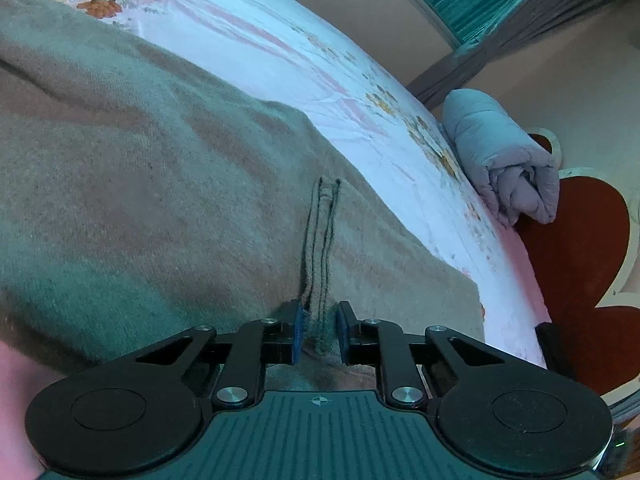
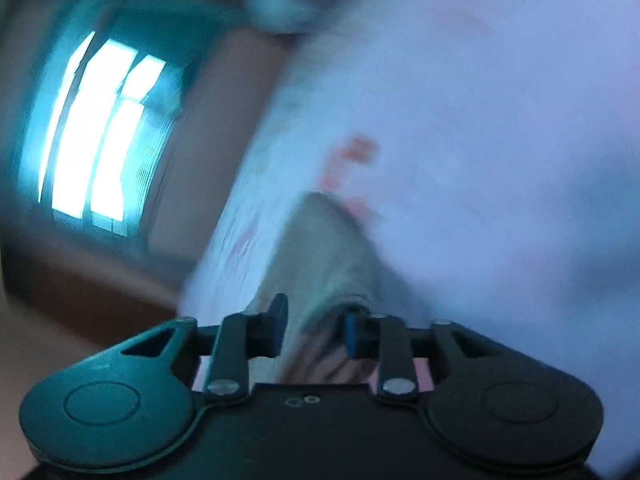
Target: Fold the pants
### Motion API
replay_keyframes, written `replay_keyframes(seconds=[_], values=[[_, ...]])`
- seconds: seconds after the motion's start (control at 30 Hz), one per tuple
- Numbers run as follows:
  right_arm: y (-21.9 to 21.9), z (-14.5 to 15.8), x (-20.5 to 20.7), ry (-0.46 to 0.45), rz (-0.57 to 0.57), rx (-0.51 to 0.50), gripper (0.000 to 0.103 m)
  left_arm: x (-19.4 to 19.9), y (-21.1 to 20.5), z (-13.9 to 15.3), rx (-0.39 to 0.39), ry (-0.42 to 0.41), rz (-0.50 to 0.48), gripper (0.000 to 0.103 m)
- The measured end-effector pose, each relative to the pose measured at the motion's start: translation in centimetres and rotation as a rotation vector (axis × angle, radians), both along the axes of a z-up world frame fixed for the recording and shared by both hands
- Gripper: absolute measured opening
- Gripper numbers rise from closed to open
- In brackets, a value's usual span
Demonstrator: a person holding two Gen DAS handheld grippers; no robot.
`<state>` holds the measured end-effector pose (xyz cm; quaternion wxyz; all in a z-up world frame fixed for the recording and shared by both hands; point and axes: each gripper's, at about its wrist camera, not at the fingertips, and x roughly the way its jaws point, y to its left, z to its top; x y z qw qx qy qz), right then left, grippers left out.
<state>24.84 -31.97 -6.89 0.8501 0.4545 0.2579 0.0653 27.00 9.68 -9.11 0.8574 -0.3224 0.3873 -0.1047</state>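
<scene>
2 grippers work the beige pants [image 1: 160, 184] spread on the floral bed sheet [image 1: 256, 36]. Left gripper [image 1: 319, 330] pinches a stitched seam at the fabric's edge; right gripper [image 2: 316, 330], blurred, clamps a bunched fold of pants.

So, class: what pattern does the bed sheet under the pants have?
Floral print, orange flowers on white bed sheet; clearest in left wrist view.
</scene>
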Motion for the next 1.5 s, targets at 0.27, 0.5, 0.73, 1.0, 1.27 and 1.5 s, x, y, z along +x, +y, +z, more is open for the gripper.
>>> replay_keyframes(seconds=[0.27, 0.5, 0.73, 1.0, 1.27, 1.5], values=[[-1.7, -3.4, 1.0, 0.121, 0.008, 0.054, 0.006, -0.5, 0.0, -0.8, -0.014, 0.013, 0.003, 0.018], [-1.9, -2.9, 0.4, 0.094, 0.018, 0.131, 0.028, -0.5, 0.3, -0.7, -0.037, 0.016, 0.008, 0.018], [-1.4, -1.1, -0.5, 0.039, 0.085, 0.139, 0.078, -1.1, 0.6, -0.4, -0.035, -0.003, 0.012, 0.018], [-2.9, 0.0, -3.2, -0.022, 0.116, 0.156, 0.085, -2.7, -1.3, 2.0, 0.037, -0.055, -0.037, 0.018], [-3.5, -0.1, -3.0, -0.027, 0.089, 0.167, 0.085, -1.7, -3.0, 1.1, 0.043, -0.017, -0.024, 0.018], [-3.8, -0.6, -3.2, -0.032, 0.072, 0.191, 0.085, -1.9, -3.0, 1.3, 0.068, -0.064, -0.002, 0.012]])
